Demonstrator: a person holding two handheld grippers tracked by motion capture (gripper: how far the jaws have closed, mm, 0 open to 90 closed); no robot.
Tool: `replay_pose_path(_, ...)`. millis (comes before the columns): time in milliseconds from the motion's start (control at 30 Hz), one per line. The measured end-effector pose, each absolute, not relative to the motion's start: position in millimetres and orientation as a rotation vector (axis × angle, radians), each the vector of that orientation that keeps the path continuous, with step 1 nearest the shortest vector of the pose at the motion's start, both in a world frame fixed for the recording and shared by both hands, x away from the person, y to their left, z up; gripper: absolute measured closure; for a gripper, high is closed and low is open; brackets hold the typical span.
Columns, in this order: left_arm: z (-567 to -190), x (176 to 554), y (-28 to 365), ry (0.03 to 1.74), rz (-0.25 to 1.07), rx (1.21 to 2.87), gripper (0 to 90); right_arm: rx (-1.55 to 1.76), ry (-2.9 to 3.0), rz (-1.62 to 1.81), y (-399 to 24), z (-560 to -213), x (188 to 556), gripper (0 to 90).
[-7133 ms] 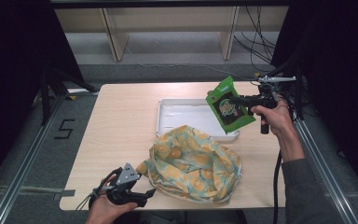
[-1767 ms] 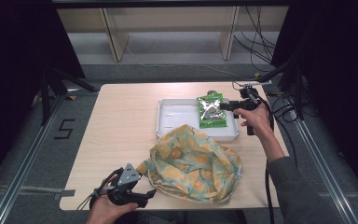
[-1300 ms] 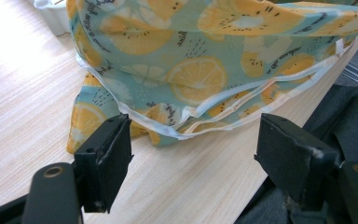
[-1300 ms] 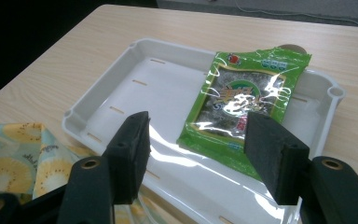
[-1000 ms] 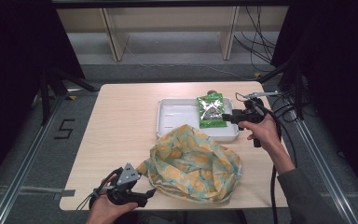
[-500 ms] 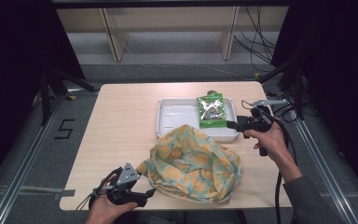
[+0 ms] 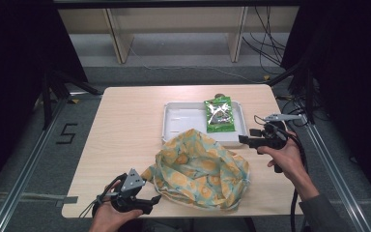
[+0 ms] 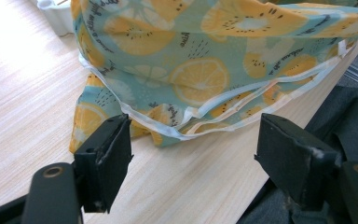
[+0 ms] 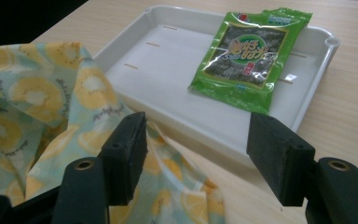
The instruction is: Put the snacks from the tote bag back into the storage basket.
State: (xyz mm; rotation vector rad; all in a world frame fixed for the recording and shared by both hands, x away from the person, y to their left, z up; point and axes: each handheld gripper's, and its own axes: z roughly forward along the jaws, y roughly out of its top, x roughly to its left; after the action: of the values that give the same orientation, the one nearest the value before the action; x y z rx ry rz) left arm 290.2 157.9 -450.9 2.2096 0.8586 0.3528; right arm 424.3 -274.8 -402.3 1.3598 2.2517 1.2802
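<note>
A green snack packet [image 7: 219, 115] [image 9: 251, 51] lies flat in the right half of a white tray [image 7: 186, 121] [image 9: 168, 70]. In front of the tray a crumpled cloth bag [image 7: 200, 169] [image 8: 205, 56] [image 9: 37, 107] with a citrus print rests on the wooden table. My right gripper [image 7: 242, 139] [image 9: 198, 158] hovers just right of the tray's near corner, pointing left, open and empty. At the table's near left edge, my left gripper [image 7: 152, 202] [image 8: 193, 154] is open. Its jaws straddle the bag's white-trimmed corner without pressing on it.
The left half of the table [image 7: 125, 125] is bare wood. The near table edge runs right under the left gripper. Shelf legs [image 7: 118, 34] stand behind the table, and cables [image 7: 290, 104] trail off its right side. A "5" [image 7: 67, 133] is marked on the floor at left.
The right gripper, which earlier held the packet up, has left it lying in the tray and drawn back toward the near right. The left gripper and the bag have stayed put.
</note>
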Motion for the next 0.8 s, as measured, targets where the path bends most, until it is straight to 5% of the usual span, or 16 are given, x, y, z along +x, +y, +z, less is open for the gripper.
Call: replay_pose_path(800,-451.0,289.2,157.5,0.88,0.341,2.193,25.8,1.376,2.27,1.245,-292.6,-425.6,379.9,37.8)
